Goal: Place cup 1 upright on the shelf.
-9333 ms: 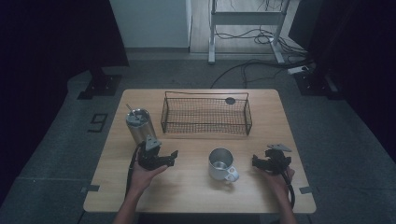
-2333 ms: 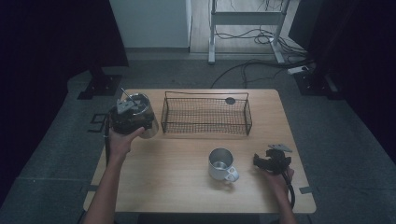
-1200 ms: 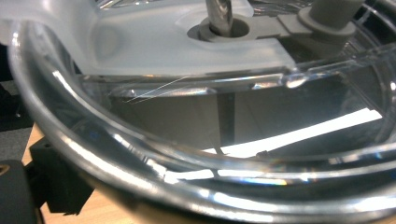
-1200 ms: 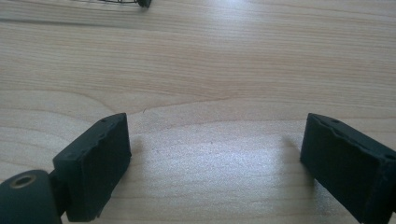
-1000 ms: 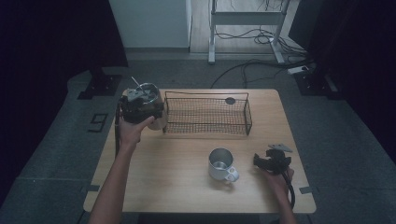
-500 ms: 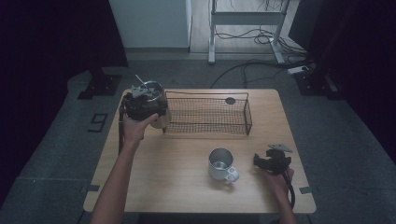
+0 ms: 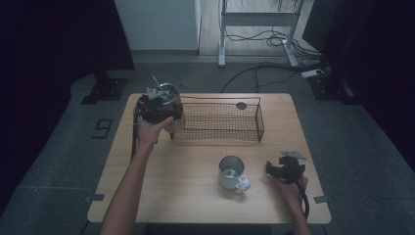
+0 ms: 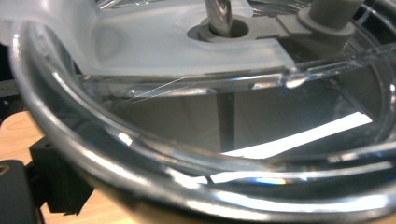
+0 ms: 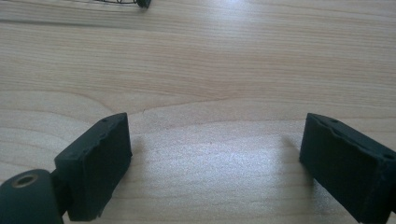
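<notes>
The right gripper (image 7: pixel 283 169) rests on the pale wood-grain surface (image 7: pixel 161 196), its blocky black jaws spread wide, right of the shiny metal mug (image 7: pixel 232 172). The left gripper (image 7: pixel 155 108) pinches a lidded steel tumbler (image 7: pixel 169 105) at the black wire basket's (image 7: pixel 220 122) left end.

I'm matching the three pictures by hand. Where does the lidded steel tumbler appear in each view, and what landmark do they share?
High view: the tumbler is at upper left, held by the left gripper at the wire basket's left end.
Left gripper view: its clear lid and steel rim crowd the frame, straw hole at top centre.
Right gripper view: the tumbler is not in it.
Shared landmark: the wooden tabletop, seen bottom left in the left gripper view and all across the right gripper view.
</notes>
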A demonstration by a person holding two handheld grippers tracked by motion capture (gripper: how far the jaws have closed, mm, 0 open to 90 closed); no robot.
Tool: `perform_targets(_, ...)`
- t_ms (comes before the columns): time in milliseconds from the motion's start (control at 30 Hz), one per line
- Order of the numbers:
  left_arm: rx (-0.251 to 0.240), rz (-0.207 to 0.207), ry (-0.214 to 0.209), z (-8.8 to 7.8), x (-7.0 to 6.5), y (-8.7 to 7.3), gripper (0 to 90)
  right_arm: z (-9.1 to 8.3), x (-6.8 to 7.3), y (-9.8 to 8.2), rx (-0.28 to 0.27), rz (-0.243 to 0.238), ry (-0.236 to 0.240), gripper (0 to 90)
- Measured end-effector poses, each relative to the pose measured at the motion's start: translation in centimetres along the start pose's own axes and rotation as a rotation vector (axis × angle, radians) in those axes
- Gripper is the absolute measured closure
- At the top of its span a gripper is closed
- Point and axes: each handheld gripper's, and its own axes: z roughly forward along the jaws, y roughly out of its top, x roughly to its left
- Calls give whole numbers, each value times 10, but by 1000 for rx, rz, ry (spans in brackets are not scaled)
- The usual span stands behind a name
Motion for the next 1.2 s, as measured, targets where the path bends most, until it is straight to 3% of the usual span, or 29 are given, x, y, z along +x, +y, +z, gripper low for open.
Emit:
perform_targets(433, 17, -1, -2, 23, -4, 5, 41, 0, 0, 0, -4, 3, -1, 95)
perform_targets(767, 17, -1, -2, 29, -6, 10, 42, 0, 0, 0, -4, 4, -2, 97)
perform_targets(1200, 34, 28, -9, 44, -20, 15, 42, 0, 0, 0, -3, 2, -2, 99)
